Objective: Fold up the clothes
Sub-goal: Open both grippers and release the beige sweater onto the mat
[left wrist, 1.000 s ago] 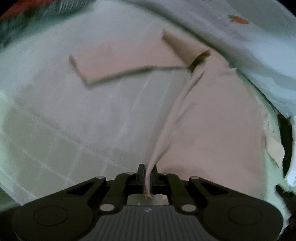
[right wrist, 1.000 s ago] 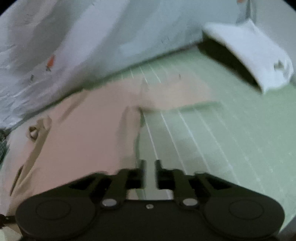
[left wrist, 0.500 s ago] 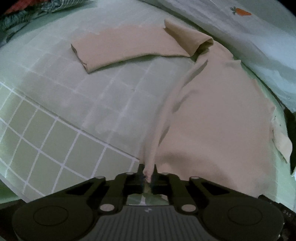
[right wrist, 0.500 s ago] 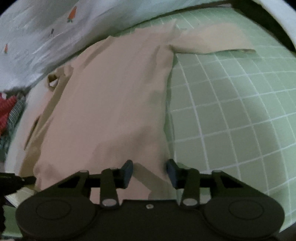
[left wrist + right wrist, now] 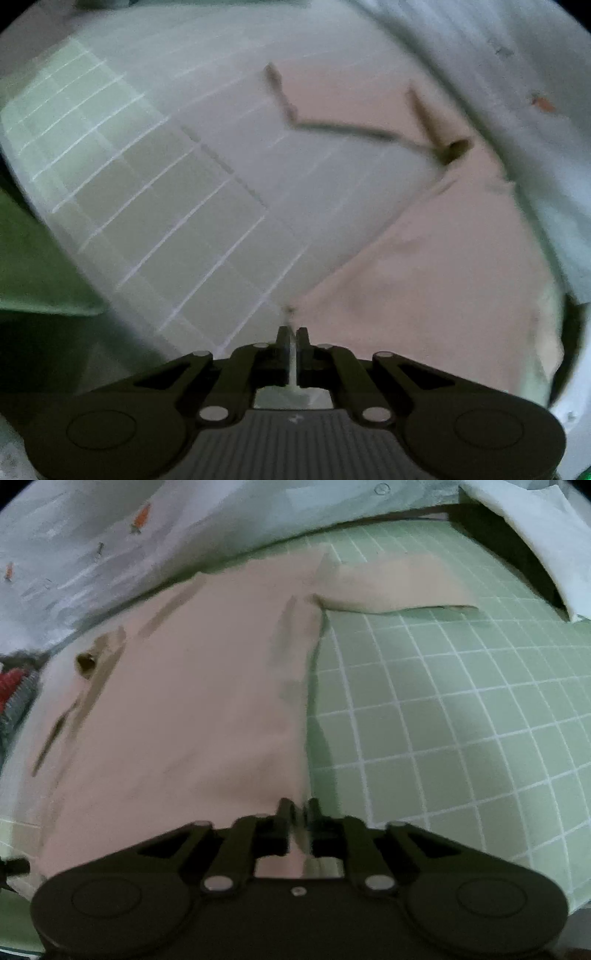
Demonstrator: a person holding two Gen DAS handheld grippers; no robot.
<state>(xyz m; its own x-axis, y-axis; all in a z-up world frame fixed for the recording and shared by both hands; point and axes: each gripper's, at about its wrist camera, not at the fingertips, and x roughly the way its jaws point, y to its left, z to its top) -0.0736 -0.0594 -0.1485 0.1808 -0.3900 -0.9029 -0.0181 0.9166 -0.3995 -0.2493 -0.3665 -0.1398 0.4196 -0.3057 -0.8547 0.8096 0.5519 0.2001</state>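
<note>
A beige long-sleeved shirt (image 5: 424,277) lies spread on the green checked sheet (image 5: 166,203). Its sleeve (image 5: 351,99) stretches out to the left at the far end. My left gripper (image 5: 292,332) is shut on the shirt's near left hem corner, and a thin strip of cloth shows between its fingers. In the right wrist view the shirt (image 5: 192,701) fills the left half and its other sleeve (image 5: 391,587) lies out to the right. My right gripper (image 5: 298,805) stands at the near right hem corner, its jaws drawn close on the cloth edge.
A pale quilt with small carrot prints (image 5: 110,535) is bunched along the far side of the shirt. A white folded cloth (image 5: 535,528) lies at the far right. Red and dark patterned fabric (image 5: 11,686) shows at the left edge. The green sheet (image 5: 443,720) runs off to the right.
The right gripper's jaws went from wide apart to close together on the hem edge. The left gripper shifted and rolled with its corner, and its view is now blurred.
</note>
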